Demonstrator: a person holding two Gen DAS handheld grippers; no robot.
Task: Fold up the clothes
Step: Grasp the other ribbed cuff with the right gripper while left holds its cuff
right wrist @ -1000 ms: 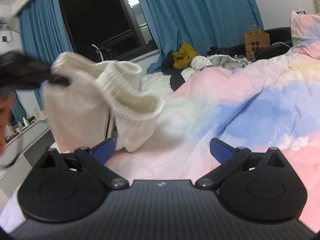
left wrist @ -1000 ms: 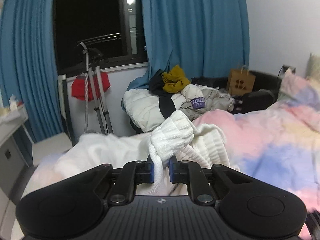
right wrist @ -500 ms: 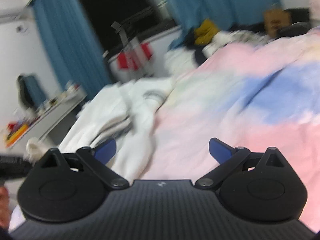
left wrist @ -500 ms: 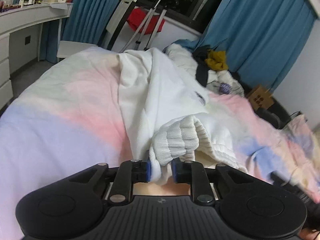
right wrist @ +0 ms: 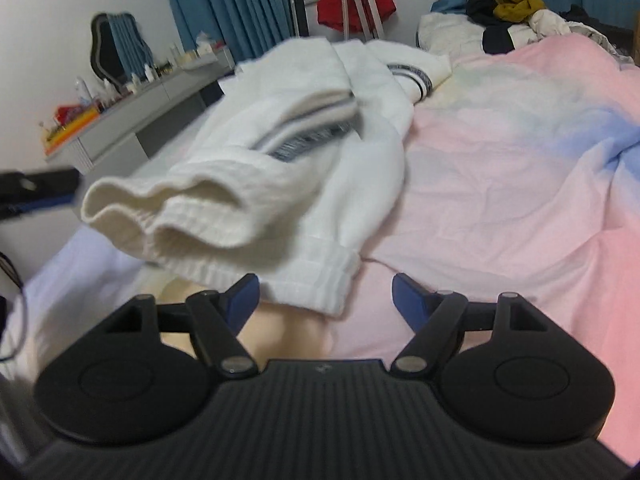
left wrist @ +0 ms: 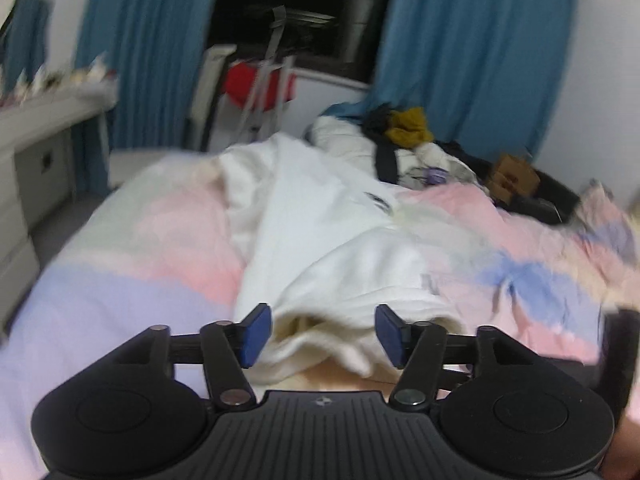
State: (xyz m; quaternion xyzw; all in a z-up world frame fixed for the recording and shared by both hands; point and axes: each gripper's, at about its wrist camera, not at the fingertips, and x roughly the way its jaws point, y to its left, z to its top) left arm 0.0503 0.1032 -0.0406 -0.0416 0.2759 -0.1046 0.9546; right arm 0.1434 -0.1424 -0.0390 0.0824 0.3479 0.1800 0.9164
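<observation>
Right up close, the left gripper and the right gripper both stand spread wide with nothing in them, each poised over a ribbed hem of the white sweater. It lies rumpled along the pastel bed, soft, thick and floppy by its look. That firmer ribbing looks the surest place to pinch, while farther back the striped collar and clothes pile wait.

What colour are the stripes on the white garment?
Dark navy or black stripes on the white garment, clearest in the right wrist view.
</observation>
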